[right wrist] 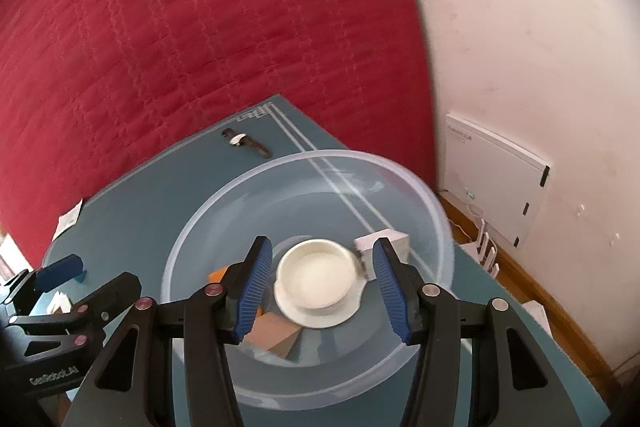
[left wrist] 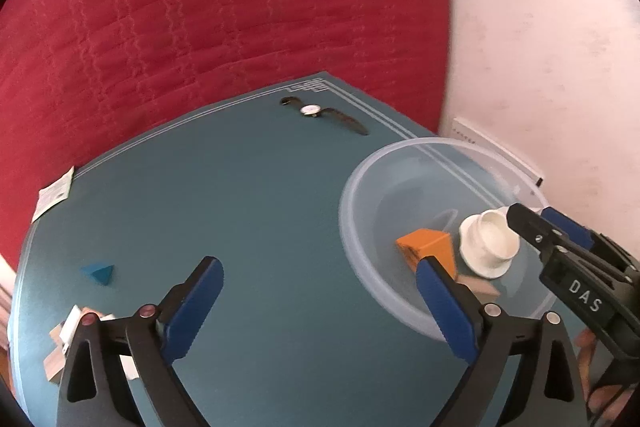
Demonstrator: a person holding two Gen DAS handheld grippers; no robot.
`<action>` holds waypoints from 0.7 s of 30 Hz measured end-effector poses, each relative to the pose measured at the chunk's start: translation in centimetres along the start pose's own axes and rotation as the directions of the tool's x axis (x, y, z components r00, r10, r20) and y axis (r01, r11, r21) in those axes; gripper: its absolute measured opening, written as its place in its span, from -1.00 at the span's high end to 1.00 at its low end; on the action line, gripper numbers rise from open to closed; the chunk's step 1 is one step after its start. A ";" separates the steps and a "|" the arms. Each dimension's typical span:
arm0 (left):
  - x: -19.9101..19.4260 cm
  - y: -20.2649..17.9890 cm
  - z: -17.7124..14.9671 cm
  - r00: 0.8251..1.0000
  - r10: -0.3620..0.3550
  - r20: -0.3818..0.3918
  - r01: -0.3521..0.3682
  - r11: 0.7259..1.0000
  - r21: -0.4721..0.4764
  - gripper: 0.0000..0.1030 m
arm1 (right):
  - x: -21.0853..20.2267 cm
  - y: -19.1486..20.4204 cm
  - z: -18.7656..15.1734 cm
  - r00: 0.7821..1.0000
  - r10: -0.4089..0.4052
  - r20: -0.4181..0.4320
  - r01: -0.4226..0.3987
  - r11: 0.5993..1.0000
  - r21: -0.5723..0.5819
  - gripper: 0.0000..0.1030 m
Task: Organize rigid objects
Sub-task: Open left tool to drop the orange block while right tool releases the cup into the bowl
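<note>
A clear plastic bowl stands on the teal mat. In it lie a white round cup, an orange block, a tan wooden block and a white block. My right gripper is open over the bowl, its fingers on either side of the cup without touching it; it also shows in the left wrist view. My left gripper is open and empty above the mat, left of the bowl. A blue pyramid lies on the mat at the left.
A wristwatch lies at the mat's far corner. Wooden and white blocks sit at the near left edge. A paper slip lies off the mat's left side. A red bedcover is behind, with a white box by the wall.
</note>
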State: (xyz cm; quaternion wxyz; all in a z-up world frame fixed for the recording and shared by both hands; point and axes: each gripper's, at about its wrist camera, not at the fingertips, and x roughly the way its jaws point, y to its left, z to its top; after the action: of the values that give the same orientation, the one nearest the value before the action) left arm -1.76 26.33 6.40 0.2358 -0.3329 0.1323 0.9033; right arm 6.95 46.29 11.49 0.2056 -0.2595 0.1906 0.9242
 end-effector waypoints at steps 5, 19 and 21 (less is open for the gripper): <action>-0.5 1.6 -0.9 0.999 0.034 -0.008 -0.035 0.999 -0.036 -0.94 | -0.3 1.3 -0.6 1.000 0.020 -0.019 -0.021 0.999 -0.034 -0.05; -2.4 7.4 -3.8 0.994 0.110 -0.024 -0.112 0.982 -0.150 -0.94 | -0.8 7.0 -2.2 0.994 0.083 -0.067 -0.093 0.984 -0.150 -0.05; -2.6 8.2 -4.2 0.993 0.116 -0.029 -0.120 0.979 -0.166 -0.94 | -0.9 8.0 -2.5 0.992 0.095 -0.078 -0.107 0.981 -0.164 -0.05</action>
State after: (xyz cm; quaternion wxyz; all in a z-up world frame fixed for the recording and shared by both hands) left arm -2.04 16.78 5.66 0.1517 -0.3519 0.0780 0.9204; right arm 4.81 38.15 11.95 0.1290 -0.2980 0.1320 0.9366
